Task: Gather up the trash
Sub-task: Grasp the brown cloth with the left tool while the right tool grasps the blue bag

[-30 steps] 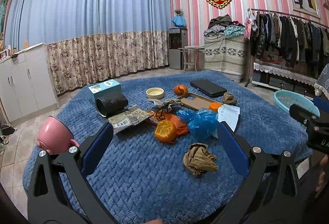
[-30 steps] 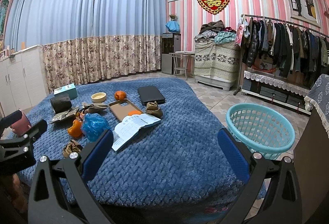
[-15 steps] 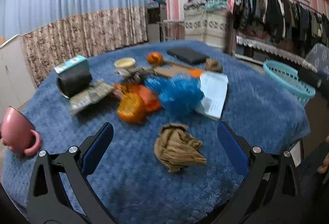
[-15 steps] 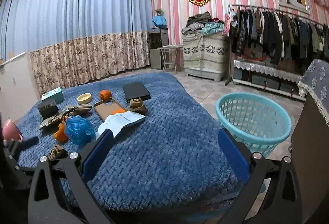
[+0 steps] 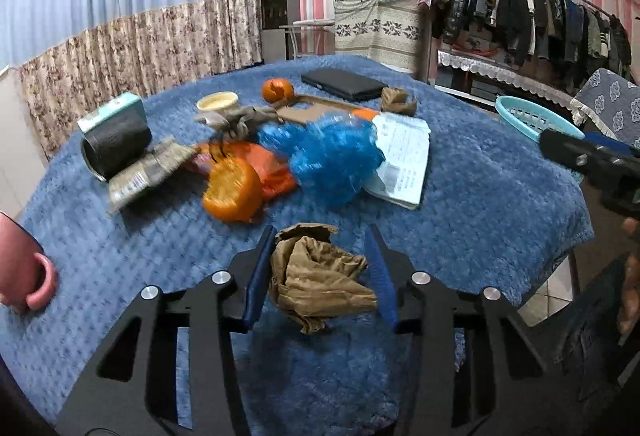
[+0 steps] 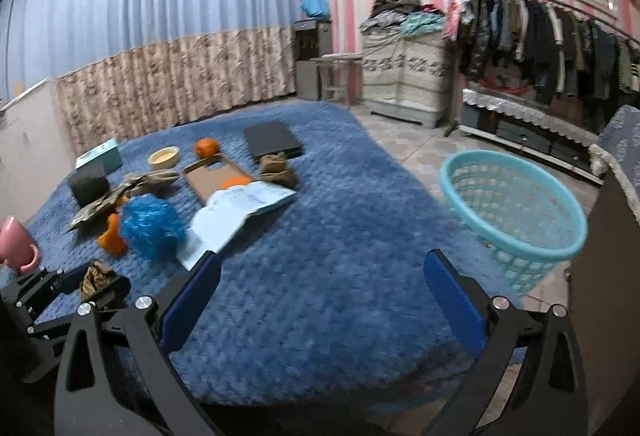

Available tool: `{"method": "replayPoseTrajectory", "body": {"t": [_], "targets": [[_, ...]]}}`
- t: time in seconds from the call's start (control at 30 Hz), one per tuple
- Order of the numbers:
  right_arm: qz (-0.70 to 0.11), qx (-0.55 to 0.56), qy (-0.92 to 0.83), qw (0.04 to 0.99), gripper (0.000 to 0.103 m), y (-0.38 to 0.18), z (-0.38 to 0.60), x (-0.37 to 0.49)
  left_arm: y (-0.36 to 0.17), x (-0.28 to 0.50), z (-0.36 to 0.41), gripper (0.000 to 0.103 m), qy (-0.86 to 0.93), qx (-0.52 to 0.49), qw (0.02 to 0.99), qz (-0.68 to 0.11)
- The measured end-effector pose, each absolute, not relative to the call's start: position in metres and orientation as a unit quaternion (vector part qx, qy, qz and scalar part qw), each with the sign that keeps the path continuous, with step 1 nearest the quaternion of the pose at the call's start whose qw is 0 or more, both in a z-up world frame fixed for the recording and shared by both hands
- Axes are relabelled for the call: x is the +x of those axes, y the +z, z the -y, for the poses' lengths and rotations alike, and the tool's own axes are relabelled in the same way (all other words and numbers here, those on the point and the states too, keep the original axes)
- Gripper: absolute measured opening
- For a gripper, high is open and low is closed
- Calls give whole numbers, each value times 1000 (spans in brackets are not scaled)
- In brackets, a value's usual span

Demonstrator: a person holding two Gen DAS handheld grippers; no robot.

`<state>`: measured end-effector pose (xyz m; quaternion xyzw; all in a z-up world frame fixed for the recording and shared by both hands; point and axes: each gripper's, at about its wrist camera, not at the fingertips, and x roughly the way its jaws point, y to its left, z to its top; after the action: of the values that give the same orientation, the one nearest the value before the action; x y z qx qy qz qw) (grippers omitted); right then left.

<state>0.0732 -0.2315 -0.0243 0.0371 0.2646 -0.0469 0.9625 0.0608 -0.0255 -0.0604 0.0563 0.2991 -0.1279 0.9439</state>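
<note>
Closing around a crumpled brown paper wad (image 5: 318,278), the left gripper (image 5: 320,272) is shown low over the near edge of a blue blanket (image 5: 480,196). The wad lies between the two blue pads (image 5: 256,276); the left pad is seen against the paper, while firm pressure from the right one cannot be confirmed. From the right wrist view the same wad (image 6: 95,276) is seen held between the black fingers at the lower left.

The right gripper (image 6: 322,290) is shown with its jaws spread wide and nothing between them, above bare blanket (image 6: 320,256).

Beyond the wad, other litter is gathered: an orange peel (image 5: 232,192), a blue plastic bag (image 5: 328,156), an open booklet (image 5: 404,160) and a flattened wrapper (image 5: 148,172). A second brown wad (image 5: 398,101) is seen farther back beside a dark flat case (image 5: 344,84). A pink mug (image 5: 22,268) stands at the left edge.

A light-blue basket (image 6: 516,212) is seen on the floor to the right of the blanket, well apart from the held wad.
</note>
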Motion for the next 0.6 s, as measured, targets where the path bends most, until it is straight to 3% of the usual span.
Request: {"method": "replayPoseTrajectory", "body": {"t": [0.03, 0.5, 0.6], "targets": [[-268, 30, -32, 963, 99, -23, 225, 78, -57, 61, 23, 26, -127, 59, 945, -295], [-300, -35, 92, 949, 98, -33, 134, 140, -29, 79, -54, 27, -45, 20, 961, -271], [-311, -53, 107, 943, 88, -39, 117, 153, -23, 86, -68, 27, -30, 10, 963, -268]]}}
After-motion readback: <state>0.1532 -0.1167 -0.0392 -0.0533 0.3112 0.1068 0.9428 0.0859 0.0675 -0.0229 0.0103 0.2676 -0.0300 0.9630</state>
